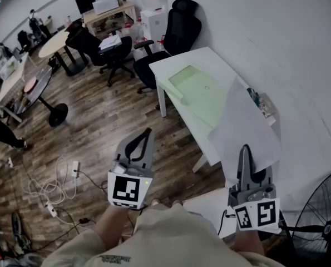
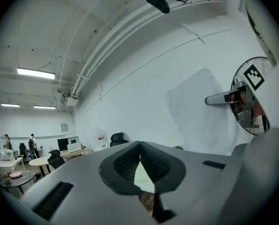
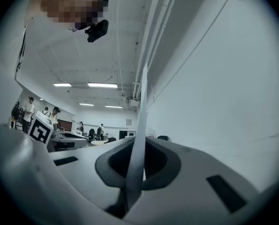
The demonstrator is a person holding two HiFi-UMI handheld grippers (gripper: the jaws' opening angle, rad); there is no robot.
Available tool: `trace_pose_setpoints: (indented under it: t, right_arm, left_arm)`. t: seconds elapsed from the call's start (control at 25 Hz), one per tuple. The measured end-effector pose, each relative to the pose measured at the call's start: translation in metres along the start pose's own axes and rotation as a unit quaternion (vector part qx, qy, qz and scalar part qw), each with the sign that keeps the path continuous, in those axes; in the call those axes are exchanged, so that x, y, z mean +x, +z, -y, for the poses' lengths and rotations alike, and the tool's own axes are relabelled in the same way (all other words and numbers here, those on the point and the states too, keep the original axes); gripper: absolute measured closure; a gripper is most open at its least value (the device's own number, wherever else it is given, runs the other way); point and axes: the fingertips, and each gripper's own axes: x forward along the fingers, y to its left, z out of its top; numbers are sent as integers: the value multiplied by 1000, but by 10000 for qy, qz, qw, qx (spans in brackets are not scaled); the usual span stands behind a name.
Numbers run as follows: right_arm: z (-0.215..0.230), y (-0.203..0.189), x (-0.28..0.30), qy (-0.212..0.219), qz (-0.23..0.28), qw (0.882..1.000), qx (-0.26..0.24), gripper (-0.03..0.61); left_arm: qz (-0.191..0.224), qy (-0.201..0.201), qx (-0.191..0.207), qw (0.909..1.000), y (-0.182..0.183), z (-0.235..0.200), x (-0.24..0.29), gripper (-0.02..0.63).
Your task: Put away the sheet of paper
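Observation:
My right gripper (image 1: 245,148) is shut on the lower edge of a white sheet of paper (image 1: 248,121), which stands up in the air over the near end of the white table (image 1: 173,65). In the right gripper view the sheet (image 3: 140,125) shows edge-on, pinched between the pads. A pale green translucent folder (image 1: 197,88) lies flat on the table. My left gripper (image 1: 148,131) hangs over the wooden floor to the table's left, shut and holding nothing. The left gripper view shows its closed tips (image 2: 139,145), with the sheet (image 2: 200,111) and the right gripper (image 2: 212,99) off to the right.
Small items (image 1: 262,103) lie at the table's wall side. Black office chairs (image 1: 179,29) stand behind the table. A floor fan (image 1: 321,216) is at the lower right. Cables and a power strip (image 1: 54,188) lie on the floor at left.

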Motion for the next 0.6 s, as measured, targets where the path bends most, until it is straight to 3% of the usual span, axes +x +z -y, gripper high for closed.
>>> trace_pose_setpoints:
  t: [0.28, 0.6]
  right_arm:
    - [13, 2, -13, -83, 133, 9994, 299, 555]
    - [20, -3, -16, 30, 167, 9981, 586, 555]
  left_arm:
    - [21, 113, -143, 9998, 0, 9, -2, 594]
    - [17, 145, 8, 9999, 7, 16, -3, 594]
